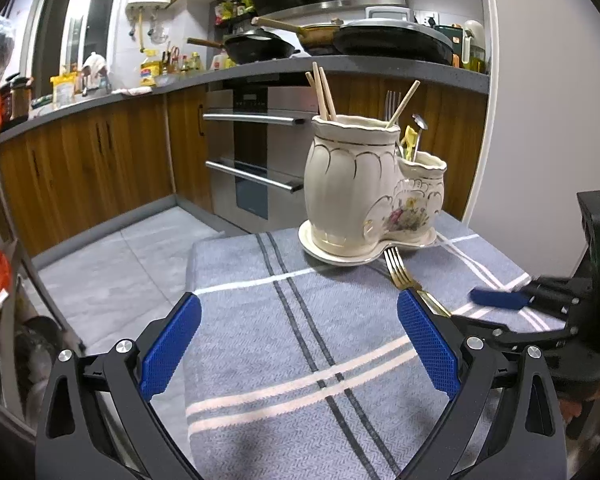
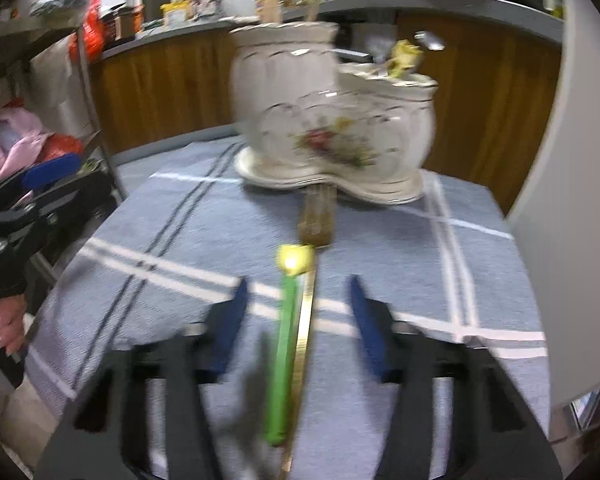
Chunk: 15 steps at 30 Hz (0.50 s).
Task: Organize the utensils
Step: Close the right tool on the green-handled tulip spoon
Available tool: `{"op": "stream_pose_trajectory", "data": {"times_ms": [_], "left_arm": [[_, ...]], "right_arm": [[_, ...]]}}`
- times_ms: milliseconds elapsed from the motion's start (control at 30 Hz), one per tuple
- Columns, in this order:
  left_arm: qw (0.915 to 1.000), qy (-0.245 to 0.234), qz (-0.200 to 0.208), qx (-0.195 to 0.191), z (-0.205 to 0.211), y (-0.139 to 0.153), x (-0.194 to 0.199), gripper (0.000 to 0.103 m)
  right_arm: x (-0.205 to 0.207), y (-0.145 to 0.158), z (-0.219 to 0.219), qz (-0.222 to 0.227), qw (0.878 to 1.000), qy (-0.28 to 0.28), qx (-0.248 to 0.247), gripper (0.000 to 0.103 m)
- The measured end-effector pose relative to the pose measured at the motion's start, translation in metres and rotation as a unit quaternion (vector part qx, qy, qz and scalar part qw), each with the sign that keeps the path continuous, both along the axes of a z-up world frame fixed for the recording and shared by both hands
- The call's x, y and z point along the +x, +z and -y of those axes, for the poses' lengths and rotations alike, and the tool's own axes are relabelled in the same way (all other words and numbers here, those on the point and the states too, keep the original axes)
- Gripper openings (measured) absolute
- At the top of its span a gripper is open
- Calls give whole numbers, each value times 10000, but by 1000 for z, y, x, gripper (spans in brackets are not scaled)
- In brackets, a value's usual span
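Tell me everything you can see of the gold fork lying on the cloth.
The gold fork looks like shiny gold-toned metal, with four tines and a slim flat handle. It lies flat on the blue striped cloth, tines pointing at the ceramic utensil holder and ending close to its saucer; contact is unclear. In the blurred right wrist view a green-handled utensil lies alongside its handle, between the open right gripper's fingers. Nothing grips it.

No text seems legible anywhere; both views too blurred.

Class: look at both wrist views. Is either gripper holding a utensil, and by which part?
Neither. Both stand open; the gold fork and green-handled utensil lie loose between the right gripper's jaws.
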State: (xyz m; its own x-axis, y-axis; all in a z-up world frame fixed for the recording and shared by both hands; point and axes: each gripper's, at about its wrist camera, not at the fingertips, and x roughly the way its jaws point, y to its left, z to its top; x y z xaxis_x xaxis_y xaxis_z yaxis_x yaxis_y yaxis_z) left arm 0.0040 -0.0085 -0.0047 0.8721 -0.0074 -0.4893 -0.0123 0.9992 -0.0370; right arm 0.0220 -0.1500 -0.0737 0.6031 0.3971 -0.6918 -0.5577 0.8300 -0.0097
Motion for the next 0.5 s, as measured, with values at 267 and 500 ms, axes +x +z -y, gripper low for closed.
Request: {"op": "stream_pose_trajectory", "data": {"times_ms": [267,500], "left_arm": [[10000,-44,-46,-64,0,-1,1,98],[9999,-62,-58,-102,0,0,1,98]], "right_arm": [[7,-9,-22,-134,9982,-36,-589,13],[18,-13,-29,-289,9958,-170,-853,13]]}}
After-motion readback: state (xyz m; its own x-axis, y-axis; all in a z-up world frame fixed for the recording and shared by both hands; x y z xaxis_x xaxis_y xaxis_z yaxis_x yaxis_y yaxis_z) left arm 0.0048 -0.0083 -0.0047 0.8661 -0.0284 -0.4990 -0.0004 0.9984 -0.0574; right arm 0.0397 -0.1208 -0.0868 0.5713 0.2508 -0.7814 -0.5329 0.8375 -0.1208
